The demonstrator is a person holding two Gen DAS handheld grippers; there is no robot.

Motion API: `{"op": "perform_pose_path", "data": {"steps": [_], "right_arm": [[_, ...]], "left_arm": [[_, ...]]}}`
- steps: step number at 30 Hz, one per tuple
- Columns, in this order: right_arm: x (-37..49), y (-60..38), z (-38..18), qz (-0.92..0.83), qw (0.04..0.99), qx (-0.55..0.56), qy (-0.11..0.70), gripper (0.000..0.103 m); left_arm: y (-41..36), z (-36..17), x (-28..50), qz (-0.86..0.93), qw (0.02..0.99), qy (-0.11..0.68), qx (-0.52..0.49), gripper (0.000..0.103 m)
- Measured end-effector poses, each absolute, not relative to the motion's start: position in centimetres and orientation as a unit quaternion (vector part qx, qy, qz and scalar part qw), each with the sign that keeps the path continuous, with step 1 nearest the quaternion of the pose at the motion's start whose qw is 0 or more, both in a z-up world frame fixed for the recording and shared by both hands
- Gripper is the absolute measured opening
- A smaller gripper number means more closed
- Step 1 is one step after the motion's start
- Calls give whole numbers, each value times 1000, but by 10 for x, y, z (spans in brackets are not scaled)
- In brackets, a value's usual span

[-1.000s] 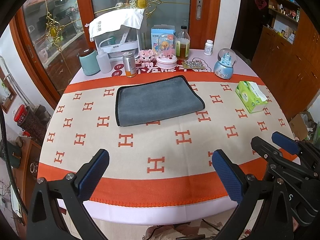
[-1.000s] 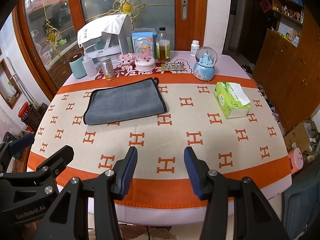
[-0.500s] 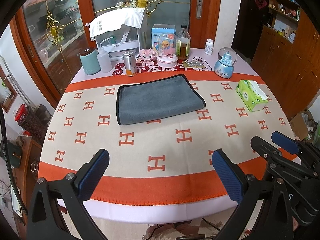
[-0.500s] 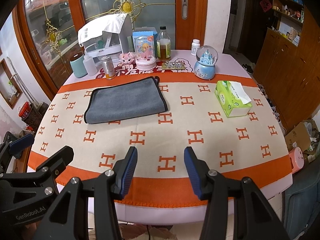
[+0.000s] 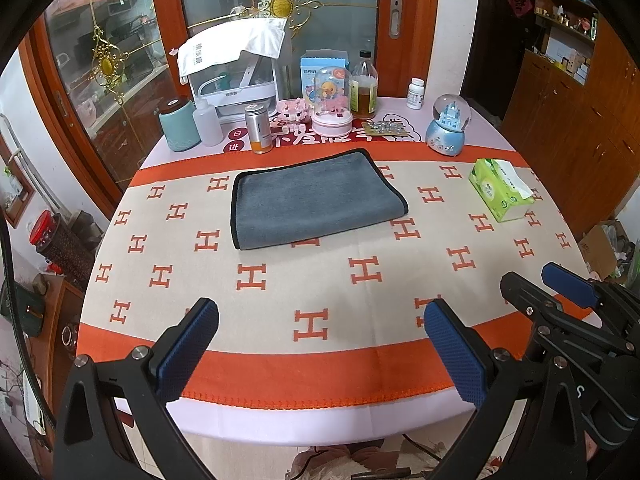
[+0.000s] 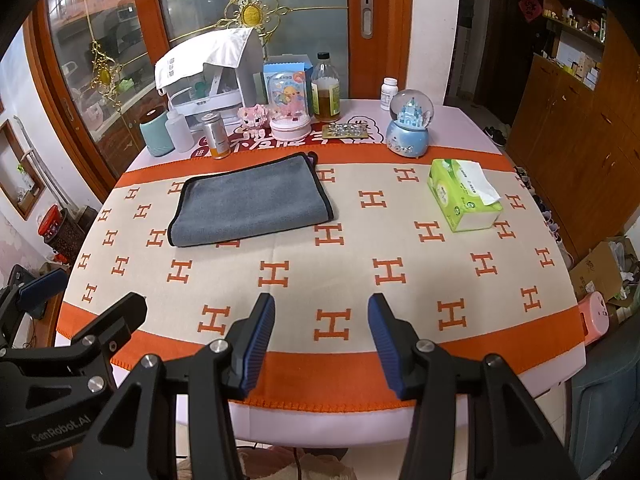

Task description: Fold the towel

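Both claws hang over the near edge of the table, empty. Left gripper (image 5: 320,354): jaws spread wide, nothing between the blue pads but tablecloth (image 5: 360,300). Right gripper (image 6: 321,340): jaws parted to a moderate gap, narrower than the left's, also holding nothing.

Grey towel (image 5: 312,200) lies flat well ahead of both claws, toward the far half of the table. From the left claw it sits straight ahead; from the right claw it is ahead and off to the left (image 6: 252,204). Neither claw touches it.

Looks already folded once: the near edge reads as a rounded fold with no binding, while the left, far and right edges carry dark piping. A small tab or loop shows at its far right corner in the right view.

Handling, as judged: plush microfibre, soft, limp, light. It should drape and sag when lifted and will not hold shape. The pile should give the ribbed pads decent grip; slipping seems unlikely, and it is not fragile. Stacked layers may separate if only the top one is pinched.

Where to take hold: corners or the piped short edge, one claw at each, pinching both layers together. The right-hand corners suit a fold across to the left.

Tissue box (image 6: 464,196) lies ahead and right of the right claw, apart from the towel.
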State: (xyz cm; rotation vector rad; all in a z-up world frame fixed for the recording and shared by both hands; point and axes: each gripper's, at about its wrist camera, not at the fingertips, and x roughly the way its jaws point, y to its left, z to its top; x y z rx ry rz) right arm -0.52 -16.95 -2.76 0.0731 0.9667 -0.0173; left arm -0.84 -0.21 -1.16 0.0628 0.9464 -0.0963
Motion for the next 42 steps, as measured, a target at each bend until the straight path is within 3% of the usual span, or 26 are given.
{"op": "perform_pose_path", "data": {"steps": [42], "right_arm": [[-5, -173, -26, -6, 884, 36, 465, 49]], "left_arm": [[-8, -12, -12, -45, 887, 459, 32, 102]]}}
